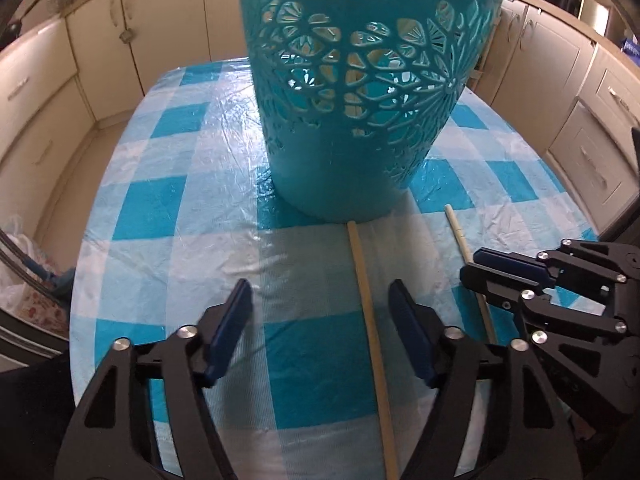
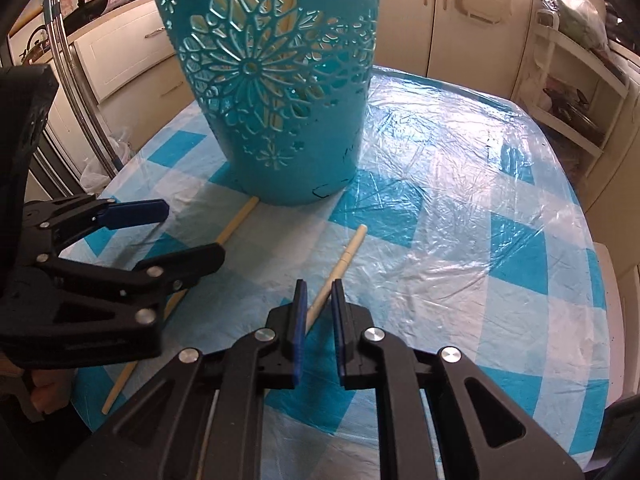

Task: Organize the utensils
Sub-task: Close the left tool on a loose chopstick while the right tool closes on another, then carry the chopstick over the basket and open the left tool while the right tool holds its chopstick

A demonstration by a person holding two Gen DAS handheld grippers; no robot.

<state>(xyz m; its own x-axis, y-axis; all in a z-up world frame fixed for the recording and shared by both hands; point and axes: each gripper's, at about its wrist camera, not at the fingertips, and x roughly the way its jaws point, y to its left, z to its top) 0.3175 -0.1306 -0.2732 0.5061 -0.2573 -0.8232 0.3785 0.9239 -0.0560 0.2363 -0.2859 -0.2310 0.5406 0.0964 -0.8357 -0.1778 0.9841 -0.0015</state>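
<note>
A teal perforated basket (image 1: 360,92) stands upright on the blue-and-white checked table (image 1: 172,184). Two pale wooden chopsticks lie in front of it. One chopstick (image 1: 370,312) lies between the fingers of my open left gripper (image 1: 320,300), nearer the right finger. The other chopstick (image 1: 460,236) runs between the narrowly parted fingers of my right gripper (image 1: 468,266). In the right wrist view the basket (image 2: 276,92) is ahead, the right gripper (image 2: 319,292) is closed around the second chopstick (image 2: 344,260), and the left gripper (image 2: 192,232) hovers open over the first chopstick (image 2: 236,220).
Cream kitchen cabinets (image 1: 100,40) surround the table. A white shelf unit (image 2: 568,92) stands at the right. A plastic bag (image 1: 20,280) sits beside the table's left edge. The table's rounded edge (image 2: 600,280) is close on the right.
</note>
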